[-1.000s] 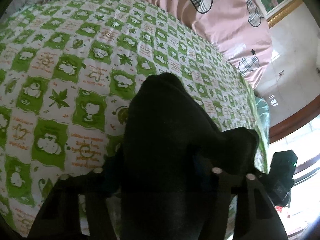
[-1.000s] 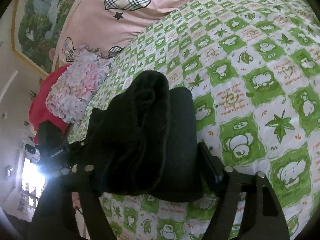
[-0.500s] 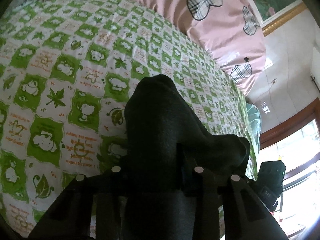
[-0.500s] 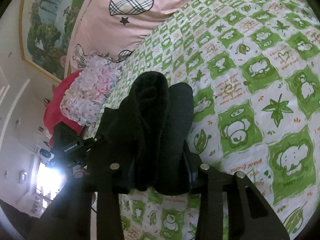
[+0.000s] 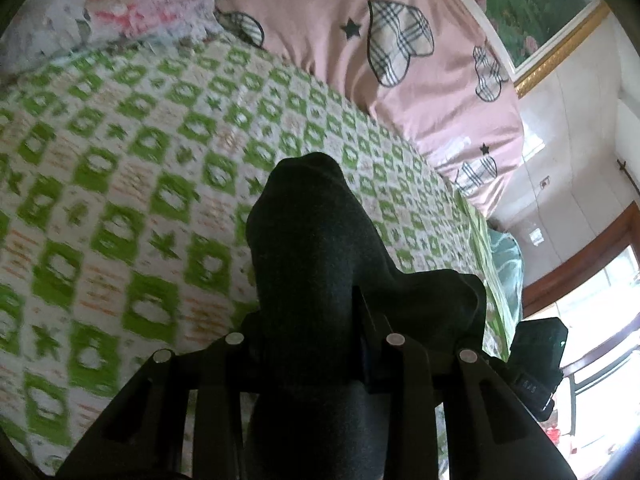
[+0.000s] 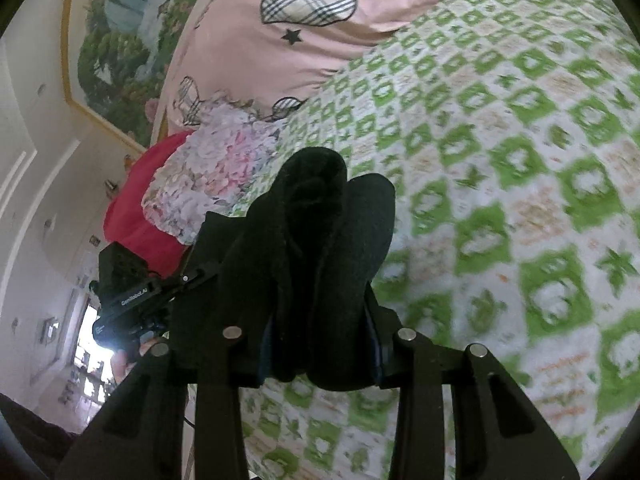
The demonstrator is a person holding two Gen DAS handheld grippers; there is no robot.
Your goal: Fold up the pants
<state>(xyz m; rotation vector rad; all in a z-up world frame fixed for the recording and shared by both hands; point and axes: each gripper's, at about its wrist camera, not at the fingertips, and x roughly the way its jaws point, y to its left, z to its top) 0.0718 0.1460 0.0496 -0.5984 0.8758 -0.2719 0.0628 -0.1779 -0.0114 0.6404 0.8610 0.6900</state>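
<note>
The black pants (image 5: 312, 248) hang bunched above a green-and-white checked bedsheet (image 5: 120, 184). My left gripper (image 5: 312, 332) is shut on a thick fold of the dark cloth, which bulges out past its fingers and spreads off to the right. In the right wrist view the same pants (image 6: 320, 240) show as two rolled layers, and my right gripper (image 6: 320, 344) is shut on them. The left gripper (image 6: 120, 300) appears at the left of that view; the right gripper (image 5: 536, 364) shows at the right edge of the left view. Fingertips are hidden by cloth.
A pink quilt with plaid hearts (image 5: 400, 64) lies along the head of the bed. A floral pillow (image 6: 212, 172) and a red cushion (image 6: 140, 216) sit at the bed's side. A framed landscape painting (image 6: 120, 48) hangs on the wall. The bedsheet (image 6: 500, 160) spreads beyond the pants.
Both grippers closed on the pants and lifted them off the sheet. The views tilted up, so more of the pink quilt and wall shows.
</note>
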